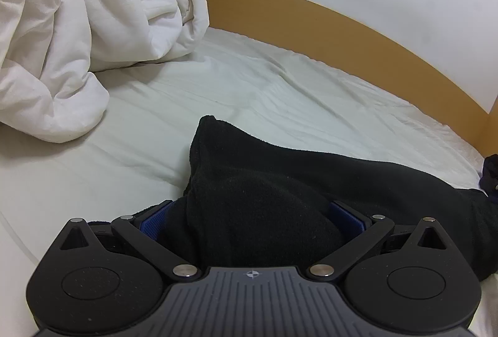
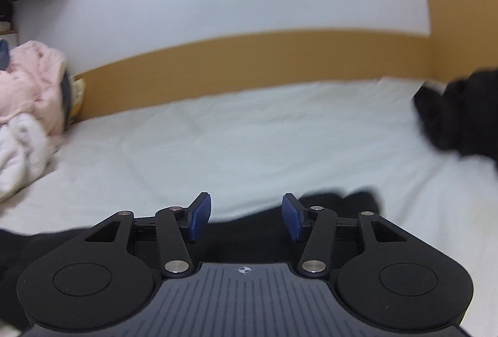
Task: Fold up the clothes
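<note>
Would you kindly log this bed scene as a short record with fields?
surface: white bed sheet
garment: black fleece garment, bunched on the sheet
left hand-held gripper: fleece fills the space between its blue pads; grip unclear
right hand-held gripper: open, nothing between its pads, garment edge below
other: white duvet heaped far left; wooden bed frame behind
</note>
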Demonstrator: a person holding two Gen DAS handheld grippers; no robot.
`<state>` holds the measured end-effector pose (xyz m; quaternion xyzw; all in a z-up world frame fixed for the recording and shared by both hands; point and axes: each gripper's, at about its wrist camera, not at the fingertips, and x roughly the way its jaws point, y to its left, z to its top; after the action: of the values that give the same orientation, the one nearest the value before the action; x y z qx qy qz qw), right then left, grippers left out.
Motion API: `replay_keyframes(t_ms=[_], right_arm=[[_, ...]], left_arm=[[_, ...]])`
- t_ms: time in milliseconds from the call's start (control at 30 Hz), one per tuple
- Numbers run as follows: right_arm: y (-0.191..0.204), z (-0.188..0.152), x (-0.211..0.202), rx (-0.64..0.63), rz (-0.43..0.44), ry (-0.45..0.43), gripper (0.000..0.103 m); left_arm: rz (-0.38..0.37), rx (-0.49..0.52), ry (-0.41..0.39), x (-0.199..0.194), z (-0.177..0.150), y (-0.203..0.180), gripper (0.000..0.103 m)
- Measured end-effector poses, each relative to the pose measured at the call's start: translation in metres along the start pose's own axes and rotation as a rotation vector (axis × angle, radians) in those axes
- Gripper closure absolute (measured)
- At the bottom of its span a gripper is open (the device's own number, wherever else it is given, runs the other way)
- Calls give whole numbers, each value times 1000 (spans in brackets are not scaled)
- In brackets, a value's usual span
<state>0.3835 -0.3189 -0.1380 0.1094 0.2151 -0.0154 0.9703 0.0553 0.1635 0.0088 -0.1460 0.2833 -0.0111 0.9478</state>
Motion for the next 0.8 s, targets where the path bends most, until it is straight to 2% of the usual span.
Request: replay_keyframes(t_ms=[33, 100, 133, 200, 300, 367, 400, 467, 567, 633, 700, 767, 800], right_arm=[[3, -7, 4, -4, 12, 10, 43], [2, -14, 19, -18, -22, 38, 37], [0, -17, 27, -21, -45, 54, 27], [-9, -13, 34, -11, -66, 59, 27], [-7, -7, 40, -225, -196, 89, 26], [-4, -16, 41, -308, -263, 64, 14], [-10, -16, 41, -287, -278, 51, 12], [-22, -17, 39, -243, -307, 31, 0], [-38, -15, 39, -165, -320, 51, 0], [-41, -15, 40, -147, -321, 42, 0], [-40, -17, 35, -146, -343, -9, 0], [-40, -17, 23, -135, -344, -73, 0], [-41, -16, 18, -126, -345, -91, 0]], left_arm=[[-1, 1, 0, 0, 0, 0, 1], [-9, 4, 2, -1, 0, 1, 1], [-16, 6, 3, -1, 0, 2, 1], [-30, 7, 3, 0, 0, 4, 1], [-26, 29, 15, 4, 4, 6, 0], [29, 19, 2, 4, 6, 7, 0], [78, -8, -14, 2, 6, 11, 0], [104, -58, -29, -2, 4, 20, 0], [170, -42, -92, -17, 1, 24, 0], [308, -28, -192, -35, -1, 23, 0], [456, -28, -266, -50, 2, 24, 1], [435, -65, -310, -67, 13, 29, 1], [349, -75, -313, -74, 19, 28, 1]])
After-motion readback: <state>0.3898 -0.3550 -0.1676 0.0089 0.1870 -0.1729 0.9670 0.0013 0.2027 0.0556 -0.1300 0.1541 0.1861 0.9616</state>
